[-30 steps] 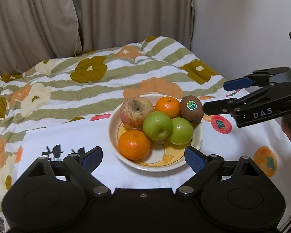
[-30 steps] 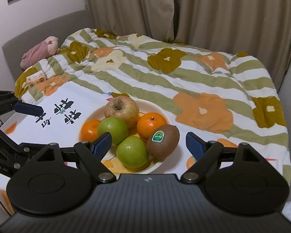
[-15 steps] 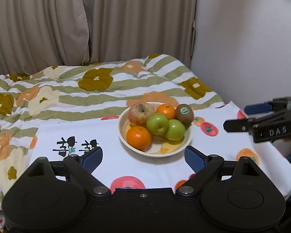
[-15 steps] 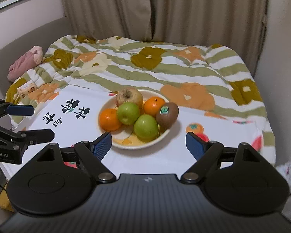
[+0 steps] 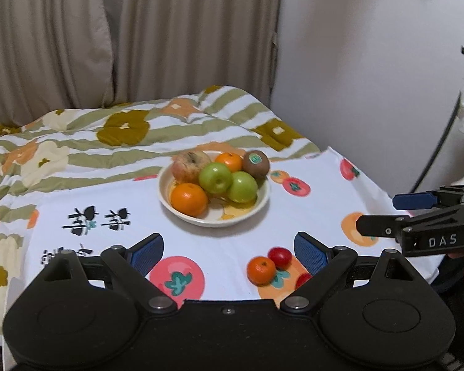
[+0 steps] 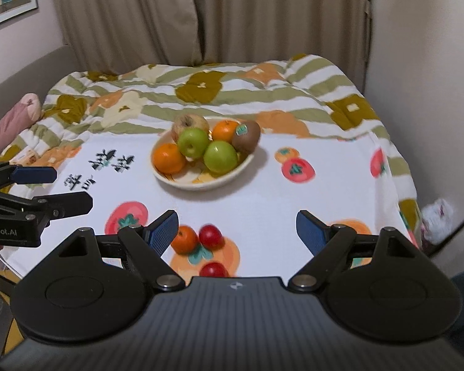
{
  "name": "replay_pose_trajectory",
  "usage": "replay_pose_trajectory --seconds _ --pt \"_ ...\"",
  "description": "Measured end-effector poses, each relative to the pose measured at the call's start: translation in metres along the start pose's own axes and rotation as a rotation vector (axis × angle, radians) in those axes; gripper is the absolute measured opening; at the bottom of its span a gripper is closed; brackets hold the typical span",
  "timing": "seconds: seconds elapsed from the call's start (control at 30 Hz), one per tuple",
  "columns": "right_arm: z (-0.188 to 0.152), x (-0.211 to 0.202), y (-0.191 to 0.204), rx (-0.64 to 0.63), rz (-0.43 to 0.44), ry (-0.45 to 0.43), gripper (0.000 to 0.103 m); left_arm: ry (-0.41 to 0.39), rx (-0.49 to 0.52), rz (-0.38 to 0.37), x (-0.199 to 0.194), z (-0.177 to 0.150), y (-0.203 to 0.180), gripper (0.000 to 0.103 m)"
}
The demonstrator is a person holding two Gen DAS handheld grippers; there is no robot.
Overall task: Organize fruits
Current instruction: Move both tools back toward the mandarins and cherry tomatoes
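We are holding the left gripper (image 5: 229, 252) over the near edge of the printed cloth (image 5: 238, 235), with its jaws standing wide and nothing between them. We are holding the right gripper (image 6: 236, 230) beside it, its jaws likewise spread wide and empty. The cream bowl (image 5: 182, 213) is sitting well ahead of both grippers, toward the far side of the cloth, next to the striped floral quilt (image 5: 123, 136). It is carrying a reddish apple (image 5: 190, 165), two green apples (image 5: 216, 177), two oranges (image 5: 188, 199) and a kiwi (image 5: 256, 162) bearing a green sticker. A small orange (image 5: 261, 270) and two small red fruits (image 5: 280, 256) are lying loose on the cloth close to the fingertips, apart from the bowl.
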State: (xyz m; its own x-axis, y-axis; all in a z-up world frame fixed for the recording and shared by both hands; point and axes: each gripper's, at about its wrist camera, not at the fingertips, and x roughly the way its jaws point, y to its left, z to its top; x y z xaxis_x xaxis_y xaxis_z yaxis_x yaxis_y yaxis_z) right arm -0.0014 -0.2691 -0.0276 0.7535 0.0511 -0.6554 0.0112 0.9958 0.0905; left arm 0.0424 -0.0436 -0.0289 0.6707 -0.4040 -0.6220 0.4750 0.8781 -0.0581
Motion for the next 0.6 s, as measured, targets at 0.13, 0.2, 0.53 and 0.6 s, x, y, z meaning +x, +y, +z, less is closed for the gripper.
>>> replay_pose_trajectory --seconds 0.13,0.2,0.53,0.6 --pt "-0.020 0.006 0.001 0.012 -0.027 0.024 0.098 0.017 0.043 -0.021 0.016 -0.005 -0.008 0.094" --pt "-0.028 0.011 -0.001 0.020 -0.032 0.032 0.098 0.022 0.058 -0.035 0.027 -0.006 -0.011 0.094" --pt "-0.063 0.038 -0.004 0.050 -0.060 0.084 0.095 0.116 0.189 -0.094 0.096 -0.016 -0.030 0.084" --pt "-0.066 0.045 -0.004 0.053 -0.059 0.092 0.095 0.147 0.209 -0.092 0.109 -0.020 -0.031 0.080"
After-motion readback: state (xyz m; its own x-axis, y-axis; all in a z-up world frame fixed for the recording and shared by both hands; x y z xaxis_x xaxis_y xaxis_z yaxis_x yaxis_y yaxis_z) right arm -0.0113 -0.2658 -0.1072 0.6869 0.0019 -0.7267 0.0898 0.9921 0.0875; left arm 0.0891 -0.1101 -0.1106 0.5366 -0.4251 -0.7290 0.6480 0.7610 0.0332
